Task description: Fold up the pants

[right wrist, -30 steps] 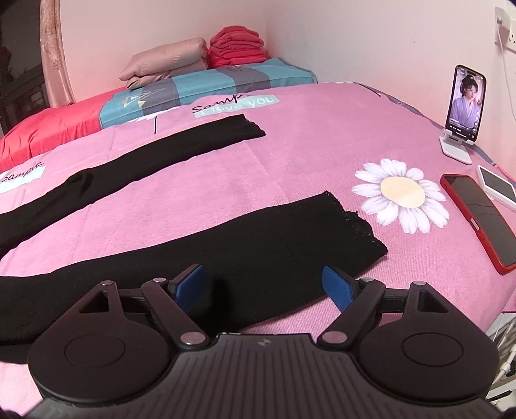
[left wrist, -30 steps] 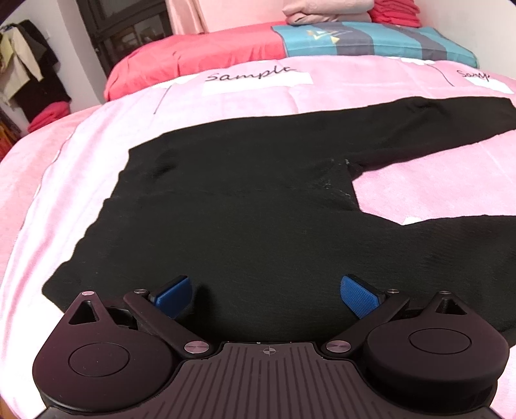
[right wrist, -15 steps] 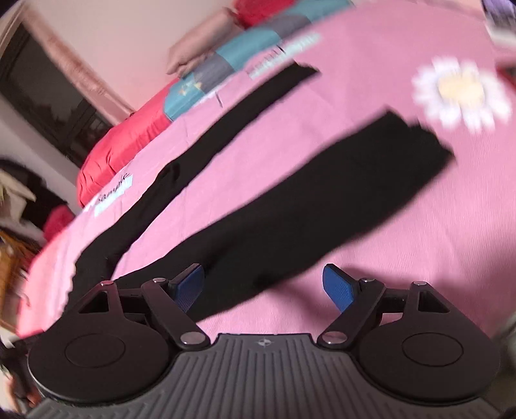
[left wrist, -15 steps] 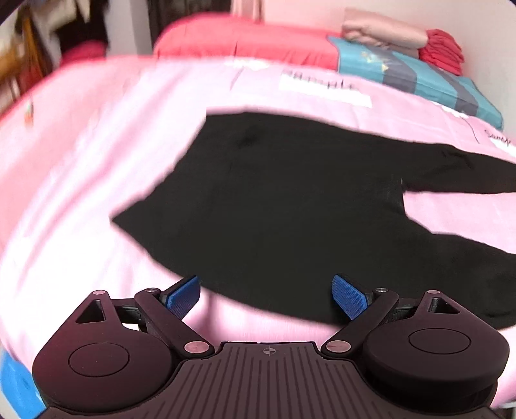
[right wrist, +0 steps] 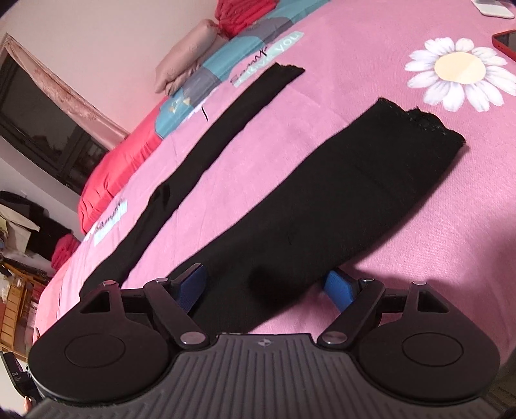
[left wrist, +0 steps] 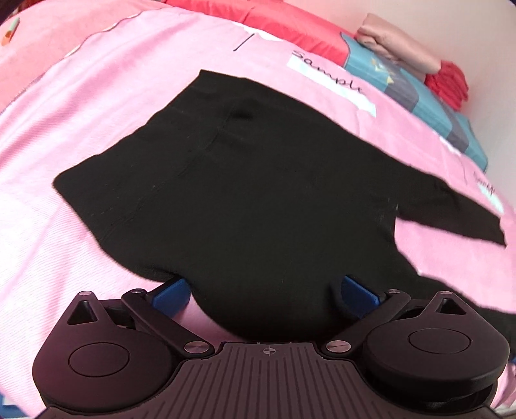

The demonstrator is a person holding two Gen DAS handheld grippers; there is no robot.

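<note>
- Along the far edge of the bed (right wrist: 371,58) lie a red pillow (right wrist: 119,167), a teal-and-grey patterned pillow (right wrist: 206,87), folded beige cloth (right wrist: 187,61) and a stack of red clothes (right wrist: 245,16).
- Near the bed's right edge a red phone (right wrist: 506,43) lies flat beside a printed daisy (right wrist: 459,72); a white object at the top corner is cut off and hard to identify.
- Nothing lies on top of the black pants (left wrist: 258,193), which are spread flat on the pink bedspread.
- The waistband points toward the left side of the bed and the two legs run rightward, splayed apart, so the long axis follows the length of the bed.
- The left gripper (left wrist: 262,291) has its jaws spread wide, straddling the near edge of the hip area; fabric bulges between them.
- The right gripper (right wrist: 266,285) also has its jaws wide apart, either side of the near leg, whose hem (right wrist: 422,121) lies toward the daisy.
</note>
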